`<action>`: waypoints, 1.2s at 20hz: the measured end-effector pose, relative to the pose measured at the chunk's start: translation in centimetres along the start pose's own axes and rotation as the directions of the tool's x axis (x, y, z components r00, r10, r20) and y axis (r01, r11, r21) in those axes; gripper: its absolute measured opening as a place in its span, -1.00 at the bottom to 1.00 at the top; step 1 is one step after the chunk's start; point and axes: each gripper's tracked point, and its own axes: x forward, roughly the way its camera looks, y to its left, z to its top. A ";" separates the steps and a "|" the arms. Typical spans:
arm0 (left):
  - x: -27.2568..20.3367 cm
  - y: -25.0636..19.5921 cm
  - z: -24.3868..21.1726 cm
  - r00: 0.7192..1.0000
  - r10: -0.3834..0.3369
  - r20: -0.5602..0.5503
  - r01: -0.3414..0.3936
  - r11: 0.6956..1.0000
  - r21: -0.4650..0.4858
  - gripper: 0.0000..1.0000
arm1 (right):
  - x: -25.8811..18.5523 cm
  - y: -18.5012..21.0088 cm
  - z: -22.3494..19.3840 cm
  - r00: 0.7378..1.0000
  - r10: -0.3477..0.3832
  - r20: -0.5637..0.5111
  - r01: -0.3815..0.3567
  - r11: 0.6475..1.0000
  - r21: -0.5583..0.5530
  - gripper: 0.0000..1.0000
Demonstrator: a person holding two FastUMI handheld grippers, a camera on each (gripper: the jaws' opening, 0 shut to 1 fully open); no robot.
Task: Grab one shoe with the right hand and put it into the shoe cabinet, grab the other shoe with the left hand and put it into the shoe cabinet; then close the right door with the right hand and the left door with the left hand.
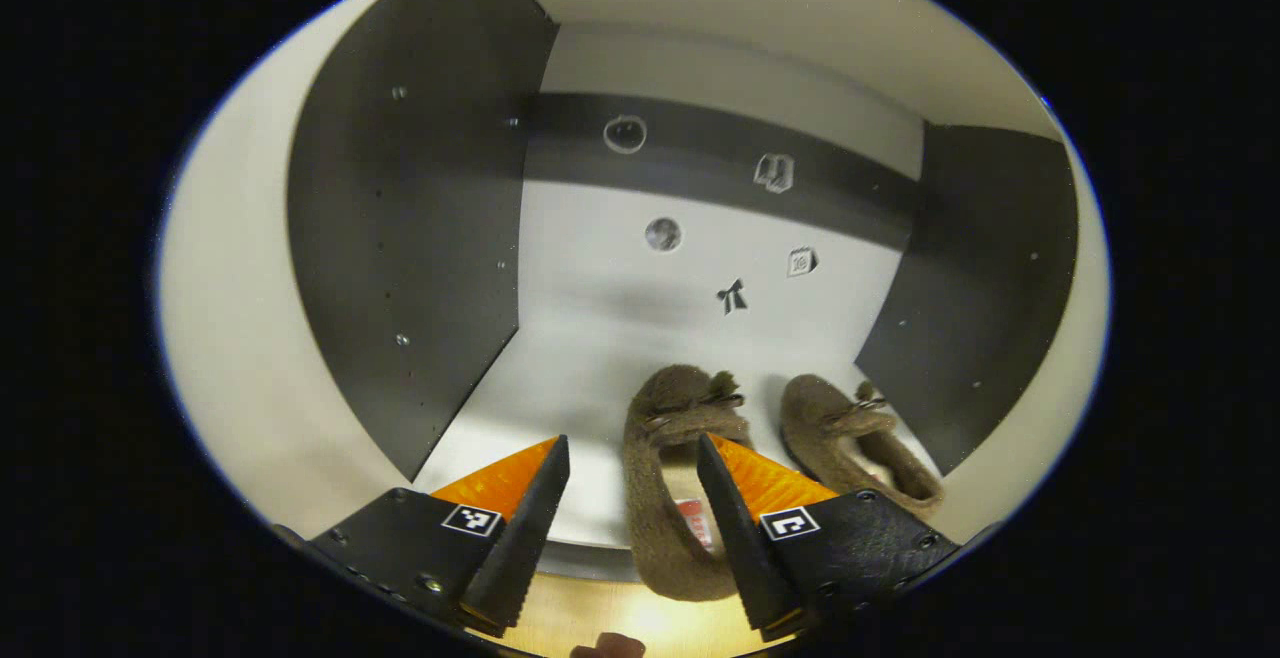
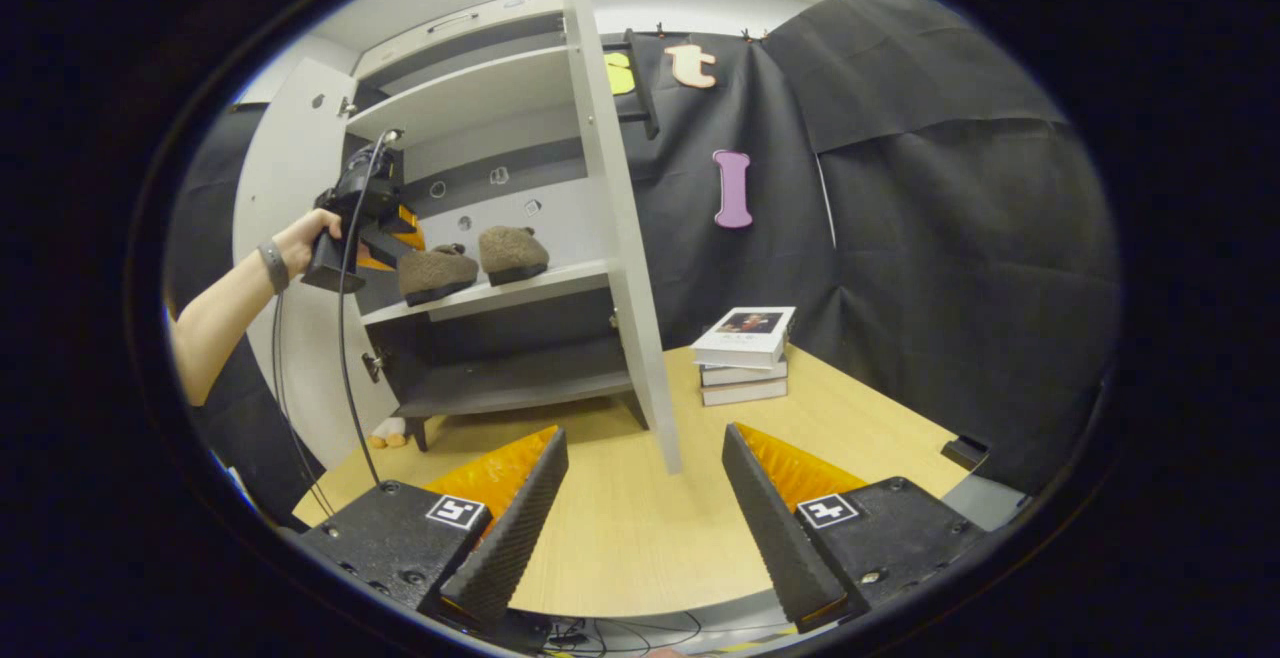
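Observation:
Two brown felt shoes stand side by side on the middle shelf (image 2: 560,283) of the white shoe cabinet. In the left gripper view, one shoe (image 1: 660,508) lies between my left gripper's (image 1: 632,440) spread fingers, close to the right-hand finger (image 1: 735,528), its heel over the shelf edge. The other shoe (image 1: 850,438) sits to its right. My left gripper is open. From the right gripper view, a hand holds the left gripper (image 2: 370,228) beside the nearer shoe (image 2: 435,273); the other shoe (image 2: 513,253) is farther in. My right gripper (image 2: 645,433) stands open above the table, holding nothing.
Both cabinet doors stand open: the right door (image 2: 610,188) juts edge-on toward my right gripper, the left door (image 2: 290,138) behind the arm. A stack of books (image 2: 745,353) rests on the wooden table (image 2: 640,528). A small plush toy (image 2: 388,430) lies by the cabinet foot.

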 end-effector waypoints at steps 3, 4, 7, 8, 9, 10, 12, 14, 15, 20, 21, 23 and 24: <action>-4.3 0.4 2.4 0.990 0.002 0.141 -0.005 1.000 0.021 0.78 | 0.0 0.8 -0.3 1.000 0.027 -0.008 -0.027 1.000 -0.011 0.96; -5.8 0.3 2.8 0.983 0.002 0.186 -0.009 0.999 0.033 0.79 | -0.1 1.2 -0.5 0.999 0.040 -0.015 -0.040 0.999 -0.016 0.96; -9.5 -0.1 2.9 0.950 -0.024 0.310 0.002 0.997 0.071 0.81 | -0.1 2.3 -0.6 0.997 0.079 -0.021 -0.080 0.996 -0.038 0.96; -10.6 0.2 2.7 0.938 -0.017 0.347 -0.014 0.996 0.087 0.87 | -0.2 2.6 -0.8 0.996 0.089 -0.025 -0.090 0.995 -0.046 0.96; -11.6 0.5 2.2 0.926 -0.004 0.377 -0.036 0.994 0.099 0.99 | -0.2 3.0 -0.8 0.995 0.101 -0.026 -0.102 0.993 -0.052 0.96; -12.7 0.8 1.7 0.917 0.004 0.400 -0.050 0.993 0.106 0.87 | -0.3 3.3 -0.8 0.993 0.112 -0.027 -0.113 0.992 -0.057 0.96; -15.0 1.2 0.7 0.899 -0.007 0.438 -0.041 0.994 0.099 0.89 | -0.4 3.9 -0.8 0.991 0.128 -0.023 -0.129 0.990 -0.062 0.97; -16.7 1.8 -1.1 0.883 -0.005 0.470 -0.046 0.994 0.098 0.90 | -0.5 4.4 -0.9 0.990 0.142 -0.022 -0.143 0.987 -0.068 0.96; -17.4 2.2 -2.4 0.881 0.006 0.473 -0.060 0.993 0.099 0.89 | -0.5 4.6 -1.1 0.989 0.149 -0.027 -0.150 0.986 -0.070 0.96; -20.2 2.6 -8.6 0.883 0.006 0.470 -0.051 0.995 0.083 0.90 | -0.8 5.3 -0.6 0.987 0.161 -0.010 -0.161 0.984 -0.072 0.96; -20.7 2.7 -9.7 0.884 0.010 0.467 -0.056 0.995 0.085 0.90 | -0.9 5.4 -0.4 0.986 0.166 -0.001 -0.165 0.984 -0.070 0.96; -21.7 2.4 -12.1 0.896 0.017 0.444 -0.058 0.995 0.079 0.90 | -1.1 5.4 -0.2 0.986 0.167 0.007 -0.166 0.983 -0.073 0.96; -22.2 2.1 -13.2 0.900 0.015 0.435 -0.050 0.996 0.068 0.90 | -1.1 5.2 0.0 0.987 0.162 0.015 -0.160 0.984 -0.074 0.96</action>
